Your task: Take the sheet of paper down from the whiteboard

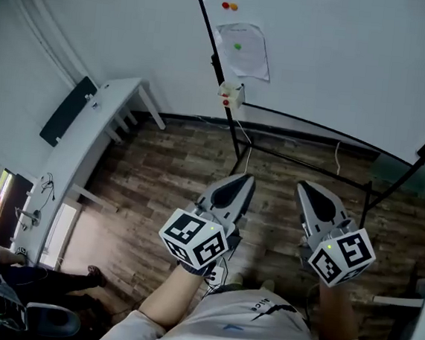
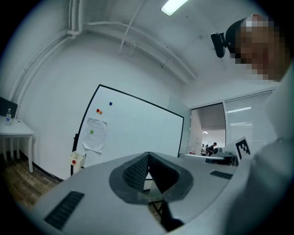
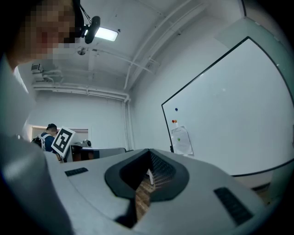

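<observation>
The sheet of paper (image 1: 243, 50) hangs on the whiteboard (image 1: 343, 58), pinned by a green magnet (image 1: 237, 46). Two red and orange magnets (image 1: 229, 6) sit above it. My left gripper (image 1: 245, 178) and right gripper (image 1: 306, 186) are held level side by side in front of the person's body, well short of the board. Both are shut, with nothing between the jaws. In the left gripper view the paper (image 2: 94, 134) shows far off at the left, beyond the closed left gripper (image 2: 148, 156). The right gripper view has the paper (image 3: 182, 141) to the right of the closed right gripper (image 3: 149, 152).
A small box (image 1: 231, 94) hangs on the board's frame below the paper. The board's black stand legs (image 1: 303, 163) cross the wooden floor ahead. A white desk (image 1: 88, 139) with a dark monitor (image 1: 67, 111) stands at the left. A seated person (image 1: 7, 280) is at the lower left.
</observation>
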`<state>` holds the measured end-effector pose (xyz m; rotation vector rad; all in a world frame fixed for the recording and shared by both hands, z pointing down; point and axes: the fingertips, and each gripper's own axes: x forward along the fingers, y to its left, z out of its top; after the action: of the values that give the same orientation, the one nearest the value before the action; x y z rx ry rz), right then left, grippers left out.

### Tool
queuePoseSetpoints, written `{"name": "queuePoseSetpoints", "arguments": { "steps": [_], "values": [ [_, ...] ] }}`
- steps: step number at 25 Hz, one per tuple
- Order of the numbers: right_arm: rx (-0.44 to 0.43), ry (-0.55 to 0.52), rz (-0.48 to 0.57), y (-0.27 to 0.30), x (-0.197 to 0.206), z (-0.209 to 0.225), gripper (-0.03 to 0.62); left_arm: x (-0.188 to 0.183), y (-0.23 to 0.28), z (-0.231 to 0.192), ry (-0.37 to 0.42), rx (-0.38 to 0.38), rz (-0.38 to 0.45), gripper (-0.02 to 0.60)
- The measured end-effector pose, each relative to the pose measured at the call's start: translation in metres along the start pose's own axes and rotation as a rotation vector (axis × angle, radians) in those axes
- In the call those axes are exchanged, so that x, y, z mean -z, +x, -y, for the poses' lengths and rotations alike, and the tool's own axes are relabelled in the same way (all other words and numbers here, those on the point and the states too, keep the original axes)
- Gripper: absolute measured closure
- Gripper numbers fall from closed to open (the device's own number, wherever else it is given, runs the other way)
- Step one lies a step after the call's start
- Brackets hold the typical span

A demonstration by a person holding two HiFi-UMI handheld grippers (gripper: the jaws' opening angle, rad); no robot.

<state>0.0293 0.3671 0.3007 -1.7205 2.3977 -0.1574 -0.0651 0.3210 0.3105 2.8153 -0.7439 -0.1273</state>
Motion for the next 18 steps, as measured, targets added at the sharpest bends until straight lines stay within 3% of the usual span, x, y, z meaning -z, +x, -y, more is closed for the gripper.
{"name": "queuePoseSetpoints", "arguments": {
  "steps": [9,18],
  "values": [
    [-0.013,0.044,-0.007,-0.011,0.015,0.018,0.582,0.017,0.001,0.002,-0.001,-0.06,-0.016,0.569],
    [-0.004,0.029,-0.029,0.018,0.016,0.04,0.582,0.015,0.035,-0.025,-0.016,-0.054,-0.006,0.569]
  ]
}}
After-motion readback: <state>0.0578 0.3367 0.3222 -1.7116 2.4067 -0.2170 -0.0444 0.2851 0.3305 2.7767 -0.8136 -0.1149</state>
